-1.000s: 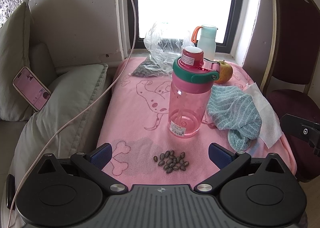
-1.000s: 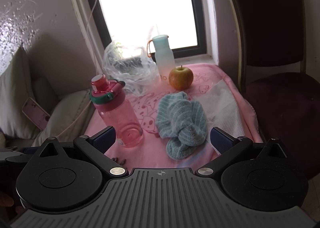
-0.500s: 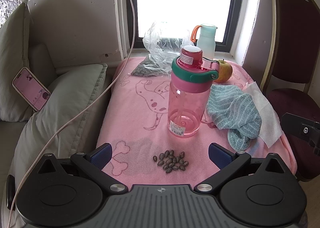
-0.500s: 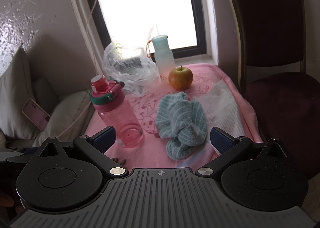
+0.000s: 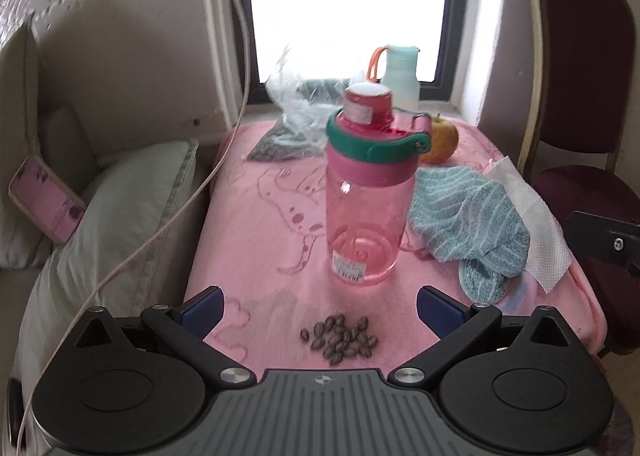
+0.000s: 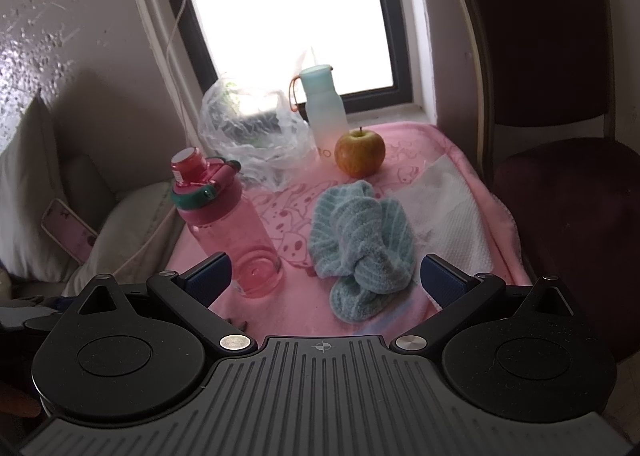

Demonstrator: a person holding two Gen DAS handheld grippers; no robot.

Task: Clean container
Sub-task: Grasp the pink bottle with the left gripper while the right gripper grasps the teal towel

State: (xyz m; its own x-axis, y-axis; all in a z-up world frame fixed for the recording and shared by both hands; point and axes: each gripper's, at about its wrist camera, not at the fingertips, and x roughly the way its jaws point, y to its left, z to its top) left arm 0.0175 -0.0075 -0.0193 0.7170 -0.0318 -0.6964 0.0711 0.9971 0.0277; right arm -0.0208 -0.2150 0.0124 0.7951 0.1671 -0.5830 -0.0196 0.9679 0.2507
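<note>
- The pink water bottle stood upright near the middle of the pink blanket, its green-banded lid closed, with a barcode sticker near its base.
- The left gripper hovered in front of the bottle, fingers spread wide and holding nothing; a small heap of dark seeds lay on the blanket between them.
- The right gripper was likewise wide open and empty, with the crumpled blue towel just beyond its fingers and the bottle behind its left finger.
- The towel lay just right of the bottle, partly over a white paper napkin.
- Behind them sat an apple, a pale mint bottle with an orange loop and a clear plastic bag, near the window.
- A phone leaned against cushions to the left.
</note>
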